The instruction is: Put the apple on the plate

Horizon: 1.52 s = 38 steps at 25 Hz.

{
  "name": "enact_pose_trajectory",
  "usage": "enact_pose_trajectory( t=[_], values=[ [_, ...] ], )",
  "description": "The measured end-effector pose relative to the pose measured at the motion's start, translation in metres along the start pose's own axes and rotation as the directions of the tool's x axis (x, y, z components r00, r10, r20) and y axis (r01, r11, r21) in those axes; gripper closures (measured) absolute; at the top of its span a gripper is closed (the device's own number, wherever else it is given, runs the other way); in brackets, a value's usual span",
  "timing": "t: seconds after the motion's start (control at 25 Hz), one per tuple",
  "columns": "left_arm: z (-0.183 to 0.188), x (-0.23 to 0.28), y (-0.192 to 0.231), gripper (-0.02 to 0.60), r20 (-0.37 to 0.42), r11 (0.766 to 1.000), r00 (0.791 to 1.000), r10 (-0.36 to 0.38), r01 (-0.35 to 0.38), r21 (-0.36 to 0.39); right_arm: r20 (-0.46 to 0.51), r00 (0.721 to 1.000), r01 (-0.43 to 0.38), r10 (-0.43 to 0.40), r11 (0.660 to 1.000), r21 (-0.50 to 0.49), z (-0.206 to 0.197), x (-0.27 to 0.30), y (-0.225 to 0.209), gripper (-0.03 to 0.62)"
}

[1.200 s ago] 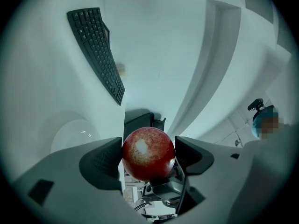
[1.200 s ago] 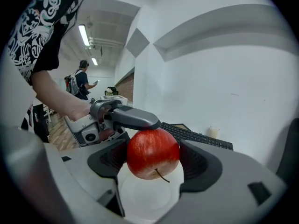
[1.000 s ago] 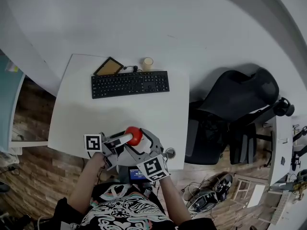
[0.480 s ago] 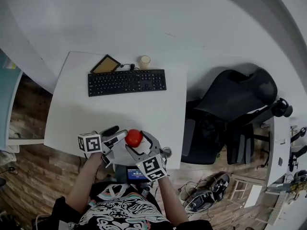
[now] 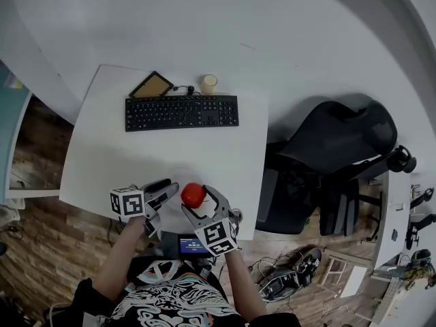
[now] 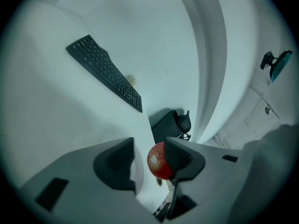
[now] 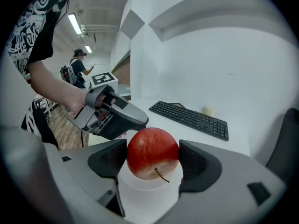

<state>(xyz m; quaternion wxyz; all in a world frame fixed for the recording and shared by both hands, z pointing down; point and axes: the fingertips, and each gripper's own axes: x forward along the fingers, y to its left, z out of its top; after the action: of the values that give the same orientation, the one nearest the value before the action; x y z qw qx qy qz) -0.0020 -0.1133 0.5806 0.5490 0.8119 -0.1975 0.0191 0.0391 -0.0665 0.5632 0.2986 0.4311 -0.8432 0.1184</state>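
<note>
A red apple (image 5: 193, 194) (image 7: 153, 158) is held just above the white table's front edge, with my right gripper (image 5: 201, 203) (image 7: 153, 161) shut on it, one pad on each side. Under it in the right gripper view lies a white plate (image 7: 140, 185), hard to tell from the table. My left gripper (image 5: 165, 191) (image 6: 142, 160) hangs just left of the apple, its jaws closing with nothing between them. In the left gripper view the apple (image 6: 158, 161) shows beyond the jaws, partly behind the right one.
A black keyboard (image 5: 181, 112), a brown pad (image 5: 152, 85) and a small cup (image 5: 208, 83) lie at the table's far side. A black office chair (image 5: 334, 148) stands to the right. A small device with a blue screen (image 5: 192, 245) sits below the front edge.
Both grippers have sunk toward the table's front edge. The left gripper, close against the apple a second ago, now lies off to its left. The apple stays in the right gripper.
</note>
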Motion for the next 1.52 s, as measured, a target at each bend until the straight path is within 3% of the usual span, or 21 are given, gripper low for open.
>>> enact_pose_trajectory(
  t=[0.08,0.36,0.72,1.08,1.32,1.52],
  values=[
    [0.005,-0.005,0.003,0.549,0.041,1.0,0.999,0.017,-0.018,0.021,-0.017,1.0,0.0,-0.001,1.0,-0.017,-0.004,0.0,-0.002,0.255],
    [0.0,-0.001,0.012,0.561,0.032,0.996,0.998,0.051,-0.053,0.067,-0.08,0.997,-0.024,0.02,0.999,-0.048,-0.016,0.007,-0.004,0.255],
    [-0.013,-0.004,0.021,0.561,-0.022,0.954,0.988,0.154,-0.143,0.264,-0.195,0.98,-0.059,0.042,0.995,-0.082,-0.034,0.021,-0.003,0.255],
    [-0.016,-0.009,0.027,0.561,-0.02,0.951,0.986,0.168,-0.157,0.268,-0.291,0.955,-0.118,0.062,0.977,-0.179,-0.035,0.042,0.003,0.255],
    [-0.018,-0.012,0.029,0.561,-0.03,0.936,0.983,0.18,-0.162,0.312,-0.333,0.94,-0.14,0.072,0.973,-0.184,-0.032,0.051,0.003,0.255],
    [-0.019,-0.013,0.032,0.561,-0.039,0.932,0.981,0.188,-0.166,0.321,-0.398,0.915,-0.174,0.066,0.955,-0.242,-0.032,0.054,0.006,0.255]
  ],
)
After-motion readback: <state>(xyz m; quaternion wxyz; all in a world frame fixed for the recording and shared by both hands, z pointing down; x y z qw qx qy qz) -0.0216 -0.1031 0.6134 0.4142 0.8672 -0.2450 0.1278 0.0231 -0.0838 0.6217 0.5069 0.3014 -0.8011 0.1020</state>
